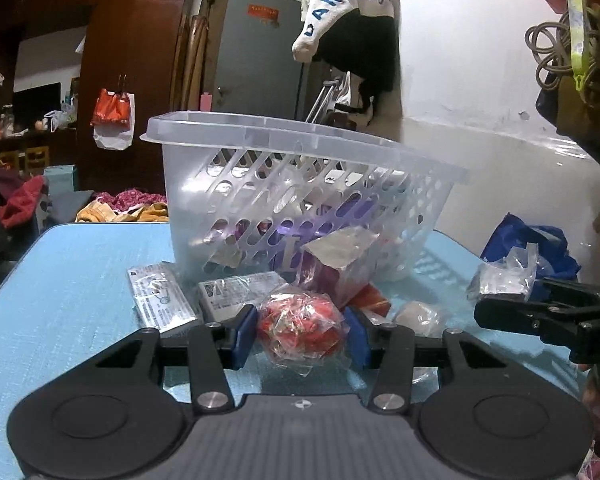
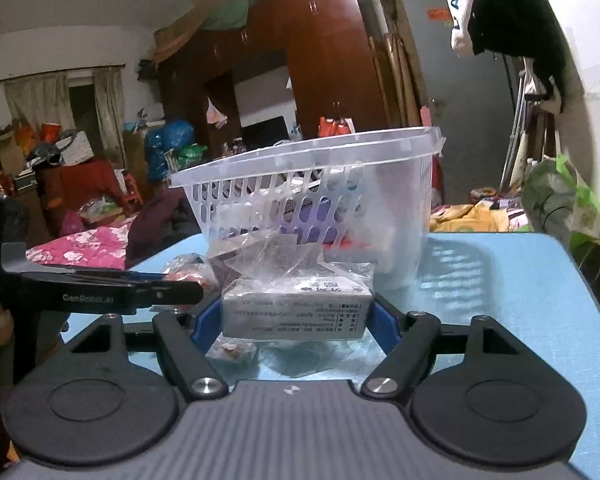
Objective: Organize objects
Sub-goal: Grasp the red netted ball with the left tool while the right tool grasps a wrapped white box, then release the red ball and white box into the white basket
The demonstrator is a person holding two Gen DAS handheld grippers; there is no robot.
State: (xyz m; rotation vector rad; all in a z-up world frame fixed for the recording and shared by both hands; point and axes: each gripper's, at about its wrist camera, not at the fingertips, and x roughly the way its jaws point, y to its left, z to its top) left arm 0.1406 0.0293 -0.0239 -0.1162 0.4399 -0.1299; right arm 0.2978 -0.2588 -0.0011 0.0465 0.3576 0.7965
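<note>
A clear plastic slotted basket point(image 1: 300, 200) stands on the blue table point(image 1: 72, 280) and holds several packets. My left gripper point(image 1: 302, 332) is shut on a red item in a clear bag point(image 1: 300, 330) just in front of the basket. My right gripper point(image 2: 296, 312) is shut on a grey printed box in a clear wrapper point(image 2: 296, 312), held above the table in front of the basket point(image 2: 312, 196). The right gripper also shows at the right edge of the left wrist view point(image 1: 548, 316), and the left one at the left of the right wrist view point(image 2: 100, 292).
Two wrapped printed packets point(image 1: 160, 300) lie left of my left gripper. A red box point(image 1: 332, 276) leans on the basket. A white wrapped lump point(image 1: 420, 316) and a blue bag point(image 1: 528, 248) lie to the right. A small wrapped item point(image 2: 232, 350) lies under my right gripper.
</note>
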